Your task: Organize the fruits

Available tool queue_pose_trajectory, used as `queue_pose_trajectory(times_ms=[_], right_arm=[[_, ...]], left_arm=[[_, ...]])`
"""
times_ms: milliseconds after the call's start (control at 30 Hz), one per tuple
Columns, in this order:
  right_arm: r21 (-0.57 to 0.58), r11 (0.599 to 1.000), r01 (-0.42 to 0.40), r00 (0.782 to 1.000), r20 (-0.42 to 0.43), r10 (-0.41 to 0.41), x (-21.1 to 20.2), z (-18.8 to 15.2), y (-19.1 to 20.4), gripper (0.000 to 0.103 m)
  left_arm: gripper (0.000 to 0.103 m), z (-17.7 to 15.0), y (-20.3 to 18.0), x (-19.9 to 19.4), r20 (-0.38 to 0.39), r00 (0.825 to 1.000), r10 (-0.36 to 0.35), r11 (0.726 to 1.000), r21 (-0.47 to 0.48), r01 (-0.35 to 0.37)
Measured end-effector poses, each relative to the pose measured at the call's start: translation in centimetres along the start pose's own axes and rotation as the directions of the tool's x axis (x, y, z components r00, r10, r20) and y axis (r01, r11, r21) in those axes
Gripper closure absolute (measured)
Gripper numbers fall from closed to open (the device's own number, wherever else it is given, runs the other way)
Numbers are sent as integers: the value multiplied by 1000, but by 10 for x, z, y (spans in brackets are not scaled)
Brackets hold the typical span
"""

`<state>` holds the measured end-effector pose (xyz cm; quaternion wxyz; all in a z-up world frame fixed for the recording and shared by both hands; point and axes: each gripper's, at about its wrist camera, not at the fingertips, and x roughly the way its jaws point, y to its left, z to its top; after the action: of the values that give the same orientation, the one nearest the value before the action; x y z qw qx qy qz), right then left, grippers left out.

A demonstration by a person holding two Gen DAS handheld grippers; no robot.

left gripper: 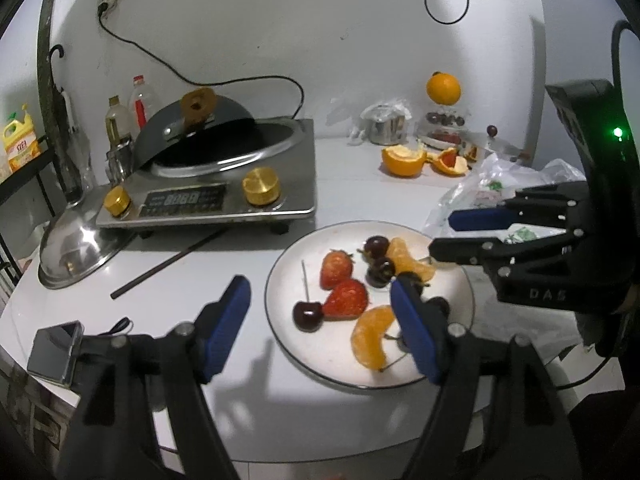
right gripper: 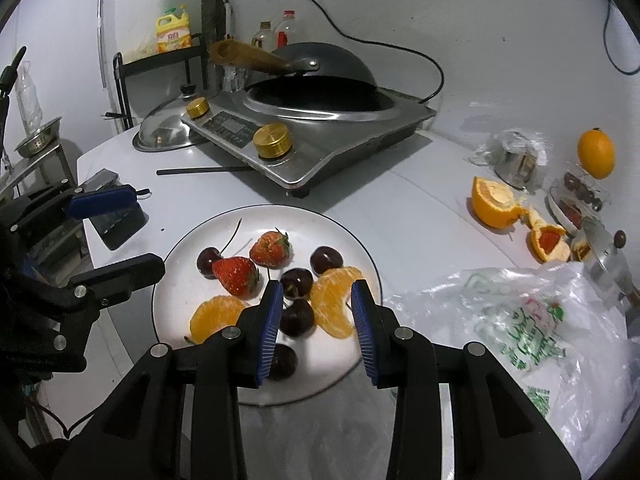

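Observation:
A white plate (left gripper: 286,280) (right gripper: 188,252) holds two strawberries (left gripper: 336,268) (right gripper: 236,276), several dark cherries (left gripper: 307,315) (right gripper: 326,258) and two orange segments (left gripper: 370,338) (right gripper: 332,304). My left gripper (left gripper: 320,326) hovers open over the plate's near-left part, with nothing between its blue pads (left gripper: 228,320). It also shows at the left of the right wrist view (right gripper: 148,230). My right gripper (right gripper: 318,320) hangs above the plate's near side with its jaws narrowly apart. A cherry (right gripper: 296,316) and a segment lie below the gap, untouched. It enters the left wrist view from the right (left gripper: 440,232).
An induction cooker (left gripper: 208,200) with a tilted wok stands behind the plate, with a steel lid (left gripper: 76,248) and a dark chopstick (left gripper: 168,264) beside it. A phone (left gripper: 56,350) lies at the near left. Orange peels (right gripper: 496,204), a whole orange (right gripper: 596,152) and a plastic bag (right gripper: 520,320) crowd the right.

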<state>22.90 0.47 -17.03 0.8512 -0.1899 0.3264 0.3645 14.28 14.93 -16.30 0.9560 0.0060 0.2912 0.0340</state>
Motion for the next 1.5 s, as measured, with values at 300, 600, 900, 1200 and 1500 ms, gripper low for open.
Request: queue_pose_trajectory(times_ms=[300, 600, 900, 1200, 1500], right_arm=[[38, 999, 32, 999, 28, -33, -32, -16, -15, 66], [76, 995, 66, 995, 72, -71, -72, -35, -31, 66], [121, 985, 121, 982, 131, -137, -124, -47, -48, 66], [146, 975, 166, 959, 208, -194, -176, -57, -55, 66], [183, 961, 207, 923, 288, -254, -225, -61, -58, 58]], left_arm=[[23, 4, -27, -15, 21, 999, -26, 1000, -3, 27], [19, 8, -57, -31, 46, 997, -58, 998, 5, 58], [6, 19, -91, -53, 89, 991, -96, 995, -10, 97], [5, 36, -113, -88, 165, 979, -124, 991, -29, 130], [5, 51, -130, -128, 246, 963, -115, 993, 11, 116]])
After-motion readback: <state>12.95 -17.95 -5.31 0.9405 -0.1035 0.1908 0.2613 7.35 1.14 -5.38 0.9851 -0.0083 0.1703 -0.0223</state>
